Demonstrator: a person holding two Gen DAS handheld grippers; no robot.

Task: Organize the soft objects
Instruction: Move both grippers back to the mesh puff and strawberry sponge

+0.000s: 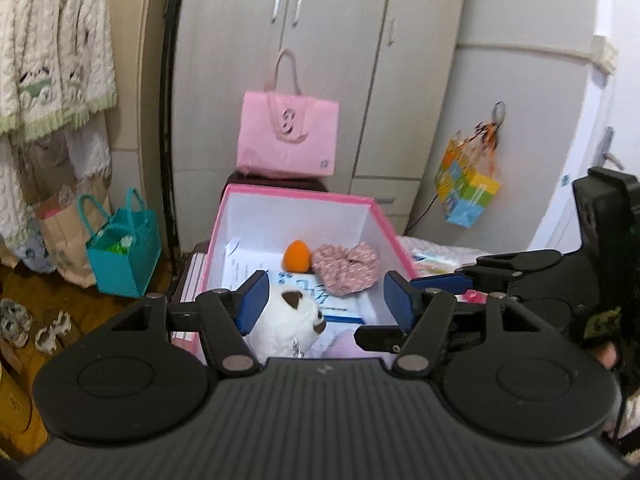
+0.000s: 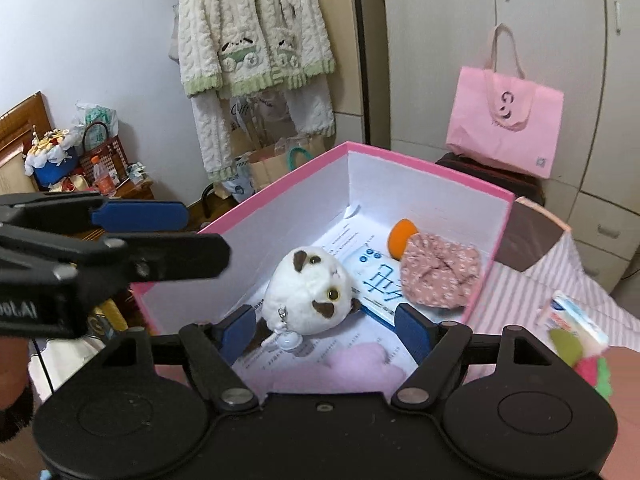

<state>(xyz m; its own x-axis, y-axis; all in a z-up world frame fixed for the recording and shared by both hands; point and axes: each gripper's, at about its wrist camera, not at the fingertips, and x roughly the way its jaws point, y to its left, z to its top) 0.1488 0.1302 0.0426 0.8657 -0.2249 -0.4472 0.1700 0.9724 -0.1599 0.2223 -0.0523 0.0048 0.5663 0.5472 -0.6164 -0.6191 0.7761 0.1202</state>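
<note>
A pink box with white inside point(image 1: 300, 196) point(image 2: 424, 168) holds a white plush cat with brown patches point(image 1: 286, 322) point(image 2: 310, 296), an orange egg-shaped sponge point(image 1: 297, 256) point(image 2: 402, 232), a pink floral scrunchie point(image 1: 345, 267) point(image 2: 440, 274) and a pale pink soft item point(image 2: 352, 364). My left gripper point(image 1: 325, 304) is open above the box's near edge, with the cat just behind its left pad. My right gripper point(image 2: 326, 334) is open over the box, the cat lying loose between its pads. The left gripper point(image 2: 140, 232) shows at the left of the right wrist view.
Papers and a blue-and-white booklet point(image 2: 380, 280) line the box bottom. A pink tote bag point(image 1: 288, 136) stands behind, a teal bag point(image 1: 124, 248) on the floor at left. A striped cloth point(image 2: 540, 300) with a green and pink fuzzy item point(image 2: 588, 360) lies to the right.
</note>
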